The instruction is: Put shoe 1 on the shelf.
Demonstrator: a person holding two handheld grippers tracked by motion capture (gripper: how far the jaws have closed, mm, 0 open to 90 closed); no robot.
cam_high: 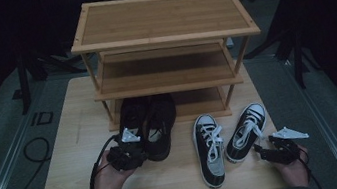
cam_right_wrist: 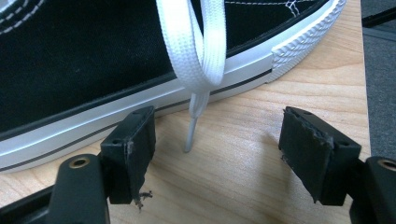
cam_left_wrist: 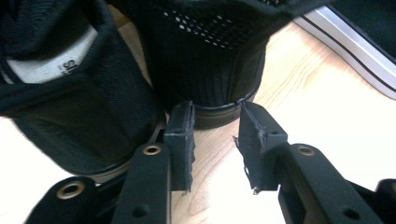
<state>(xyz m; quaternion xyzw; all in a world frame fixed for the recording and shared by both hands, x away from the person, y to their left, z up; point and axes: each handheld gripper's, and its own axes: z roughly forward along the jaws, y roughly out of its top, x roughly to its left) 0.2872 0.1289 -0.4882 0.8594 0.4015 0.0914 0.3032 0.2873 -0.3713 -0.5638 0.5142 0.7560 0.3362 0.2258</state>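
At the worktop's middle, the left gripper (cam_left_wrist: 215, 135), jaws spread, nears the black mesh shoe's (cam_left_wrist: 210, 51) heel; centring both pads on it should secure a grip. The right gripper (cam_right_wrist: 217, 149) waits spread.

High view looks down; gripper views sit close above the table (cam_high: 180, 184).

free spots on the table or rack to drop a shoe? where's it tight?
Free: the rack's top shelf and middle shelf, both bare; the table's left strip beside the black shoes; the near edge between the two hands. Tight: the front of the rack, where the black shoes and the black-and-white sneakers lie, with the left gripper and right gripper at their heels.
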